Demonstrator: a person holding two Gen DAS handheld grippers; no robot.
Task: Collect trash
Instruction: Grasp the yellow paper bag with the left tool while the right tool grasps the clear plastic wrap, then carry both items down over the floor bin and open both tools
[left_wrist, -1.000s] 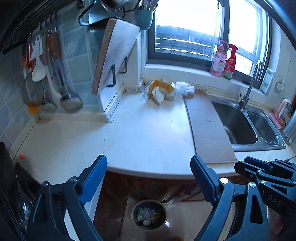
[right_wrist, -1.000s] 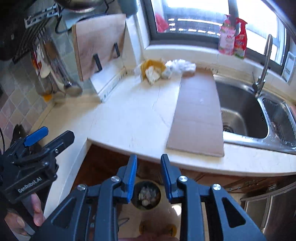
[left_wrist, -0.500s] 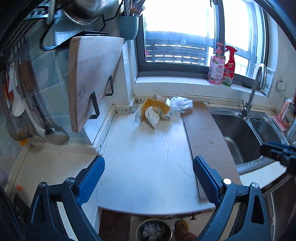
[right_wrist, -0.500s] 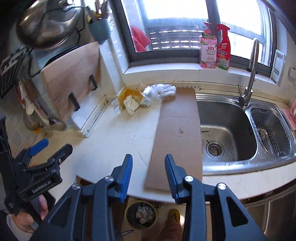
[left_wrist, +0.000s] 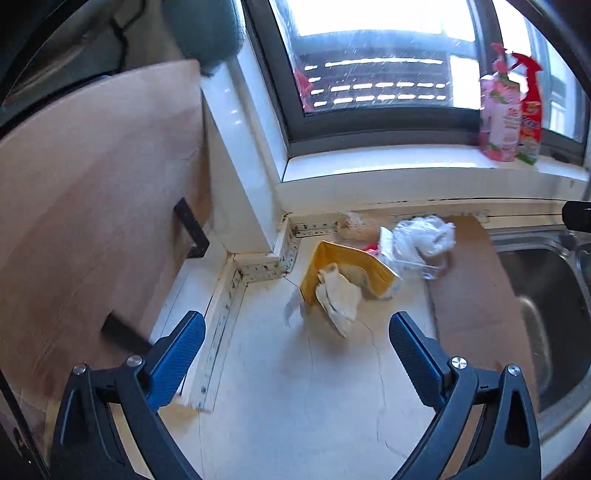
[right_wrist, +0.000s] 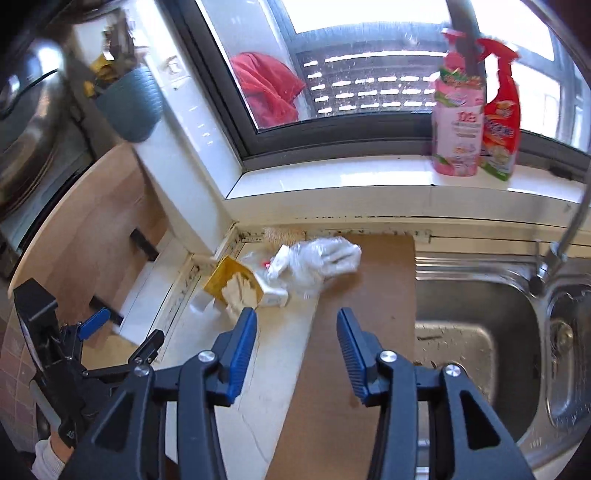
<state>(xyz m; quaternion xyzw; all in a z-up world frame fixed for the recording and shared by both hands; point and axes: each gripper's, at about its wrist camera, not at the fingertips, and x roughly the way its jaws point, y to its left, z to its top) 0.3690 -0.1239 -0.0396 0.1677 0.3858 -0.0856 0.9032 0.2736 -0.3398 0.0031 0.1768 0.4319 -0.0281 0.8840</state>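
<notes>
Trash pile (left_wrist: 354, 273) bunched at frame centre, against sill corner. Left gripper (left_wrist: 295, 345) jaws spreading wide, empty, aimed at pile. Right gripper (right_wrist: 297, 350) jaws opening, empty, lined up for plastic wrap (right_wrist: 317, 258).

We hold our left gripper (left_wrist: 297, 334) opening, nearly at its widest; our right gripper (right_wrist: 297, 332) is opening too, both empty.

Table (left_wrist: 314, 398) smooth pale stone, hairline cracks. Sink (right_wrist: 480, 325) brushed glossy metal. Cutting board (left_wrist: 92, 221) matt wood. Cardboard sheet (right_wrist: 354, 332) matt brown. Crumpled bag (right_wrist: 317, 258) thin glossy plastic. Yellow packet (left_wrist: 347, 262) paper.
</notes>
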